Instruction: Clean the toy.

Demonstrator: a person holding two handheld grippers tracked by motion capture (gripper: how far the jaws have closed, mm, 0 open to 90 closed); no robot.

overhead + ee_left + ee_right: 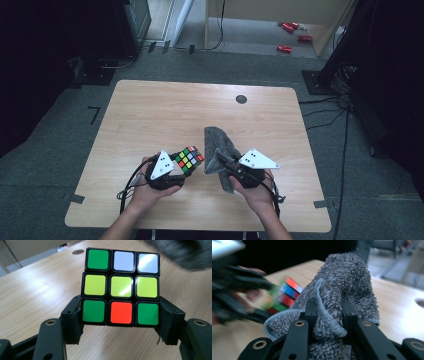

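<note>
A scrambled colour cube is held above the wooden table, with my left gripper shut on its bottom row. The face toward the left gripper view has green, white, yellow and one red tile. My right gripper is shut on a bunched grey cloth, whose edge seam curls between the jaws. The cloth hangs just right of the cube. In the right gripper view the cube and the other hand are blurred at the left.
A round cable hole sits near the table's far edge. Red objects lie on the floor beyond the table. Black stands and cables line the floor at the right.
</note>
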